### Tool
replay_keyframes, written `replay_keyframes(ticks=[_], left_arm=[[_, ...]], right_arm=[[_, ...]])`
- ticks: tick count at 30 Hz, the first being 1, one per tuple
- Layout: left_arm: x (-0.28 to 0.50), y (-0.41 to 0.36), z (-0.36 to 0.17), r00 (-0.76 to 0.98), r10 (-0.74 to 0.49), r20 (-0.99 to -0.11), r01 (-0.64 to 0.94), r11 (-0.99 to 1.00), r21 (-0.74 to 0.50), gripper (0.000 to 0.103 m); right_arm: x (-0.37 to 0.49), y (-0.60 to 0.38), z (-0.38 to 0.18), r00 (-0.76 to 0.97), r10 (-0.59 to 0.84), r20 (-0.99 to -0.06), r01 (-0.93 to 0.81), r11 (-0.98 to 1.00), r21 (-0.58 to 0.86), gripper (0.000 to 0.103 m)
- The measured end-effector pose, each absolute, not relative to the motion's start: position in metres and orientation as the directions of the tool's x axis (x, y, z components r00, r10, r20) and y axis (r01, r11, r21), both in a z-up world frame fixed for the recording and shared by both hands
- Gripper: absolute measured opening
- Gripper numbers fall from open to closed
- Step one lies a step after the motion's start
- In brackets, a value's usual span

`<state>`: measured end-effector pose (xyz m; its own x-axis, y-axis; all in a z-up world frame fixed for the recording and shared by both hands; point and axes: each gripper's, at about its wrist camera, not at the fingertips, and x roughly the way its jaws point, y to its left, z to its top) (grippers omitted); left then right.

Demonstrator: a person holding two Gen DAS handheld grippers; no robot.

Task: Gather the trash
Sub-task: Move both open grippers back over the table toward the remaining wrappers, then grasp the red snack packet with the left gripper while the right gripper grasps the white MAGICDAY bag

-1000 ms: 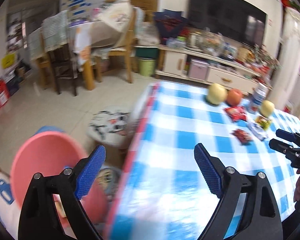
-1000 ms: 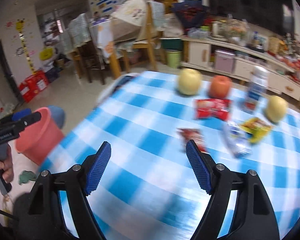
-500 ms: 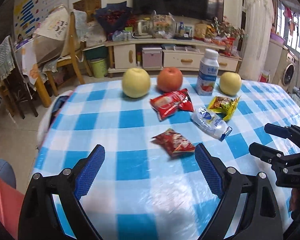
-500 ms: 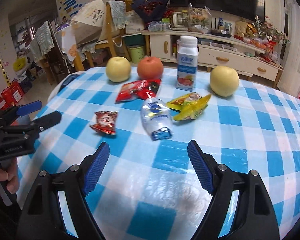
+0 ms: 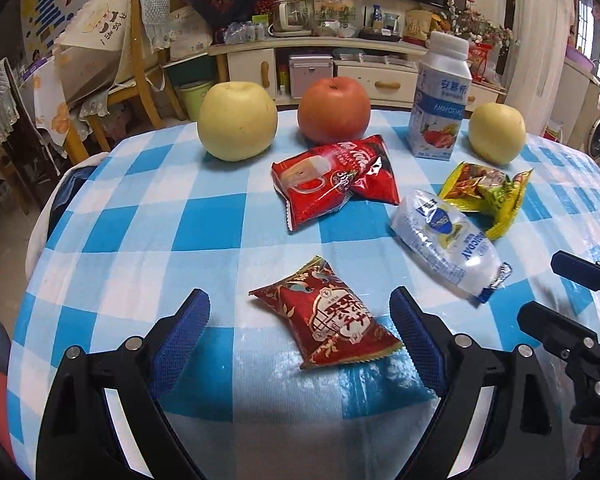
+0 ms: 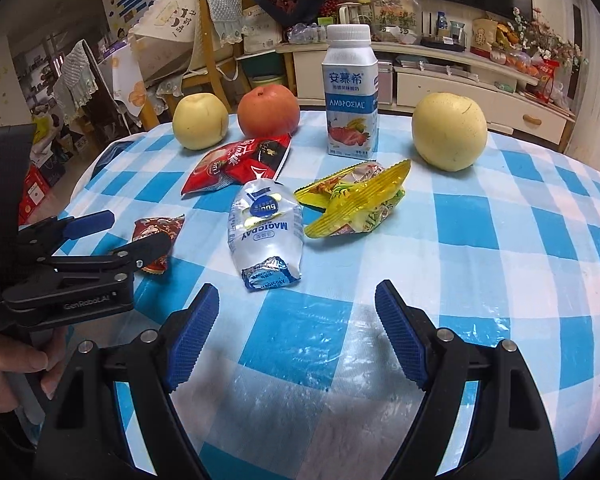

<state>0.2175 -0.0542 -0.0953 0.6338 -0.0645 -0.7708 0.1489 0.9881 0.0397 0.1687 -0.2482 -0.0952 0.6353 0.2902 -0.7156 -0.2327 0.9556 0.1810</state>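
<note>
The left gripper (image 5: 300, 320) stands with its jaws wide apart above the blue-and-white checked tablecloth (image 5: 204, 216); the small dark-red snack packet (image 5: 328, 320) lies flat on the cloth between the two blue pads, nearer the right-hand one, and neither pad touches it. The right gripper (image 6: 298, 332) is likewise spread wide with nothing between its pads; the clear-and-blue wrapper (image 6: 266, 236) lies on the cloth just beyond its fingertips, slightly towards its left pad. The crumpled yellow wrapper (image 6: 356, 200) rests beside the clear one, on its right in the right wrist view, their edges close or touching. The larger red wrapper (image 5: 332, 180) lies further back, in front of the red apple (image 5: 334, 108). Along the far edge of the table stand a yellow apple (image 5: 236, 120), the red apple, a white yoghurt bottle (image 6: 352, 92) upright, and a second yellow apple (image 6: 450, 132). A hand (image 6: 8, 376) grips the left gripper's handle at the lower left of the right wrist view.
</note>
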Motion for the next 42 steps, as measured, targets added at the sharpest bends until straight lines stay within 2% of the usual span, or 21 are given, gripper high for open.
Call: replay_keyframes(ticks=[16,19,26,29,30,33,42], left_arm=[[0.229,-0.057,-0.109,0.589,-0.068,-0.805,0.175,0.983,0.046,0.09],[0.228,-0.055,-0.108,0.59,-0.085,-0.803,0.177,0.984,0.026,0.082],[0.222,-0.051,-0.106,0.601,-0.114,-0.791,0.192,0.981,0.004,0.048],[0.22,-0.046,-0.105,0.601,-0.118,-0.79,0.192,0.981,0.0,0.045],[0.219,-0.045,-0.105,0.601,-0.118,-0.79,0.191,0.982,-0.002,0.045],[0.218,-0.042,-0.105,0.602,-0.118,-0.79,0.191,0.982,-0.001,0.044],[0.211,-0.025,-0.099,0.618,-0.112,-0.778,0.164,0.986,-0.012,0.043]], right_arm=[[0.196,-0.218,-0.097,0.604,0.297,-0.739,-0.269,0.949,0.162,0.081],[0.2,-0.214,-0.1,0.594,0.292,-0.75,-0.27,0.95,0.156,0.081],[0.215,-0.206,-0.107,0.573,0.265,-0.776,-0.263,0.956,0.132,0.081],[0.22,-0.2,-0.111,0.569,0.259,-0.78,-0.275,0.954,0.116,0.081],[0.221,-0.199,-0.111,0.571,0.255,-0.78,-0.28,0.954,0.107,0.079],[0.223,-0.2,-0.109,0.578,0.253,-0.776,-0.28,0.954,0.103,0.055],[0.208,-0.205,-0.101,0.596,0.293,-0.748,-0.287,0.947,0.143,0.055]])
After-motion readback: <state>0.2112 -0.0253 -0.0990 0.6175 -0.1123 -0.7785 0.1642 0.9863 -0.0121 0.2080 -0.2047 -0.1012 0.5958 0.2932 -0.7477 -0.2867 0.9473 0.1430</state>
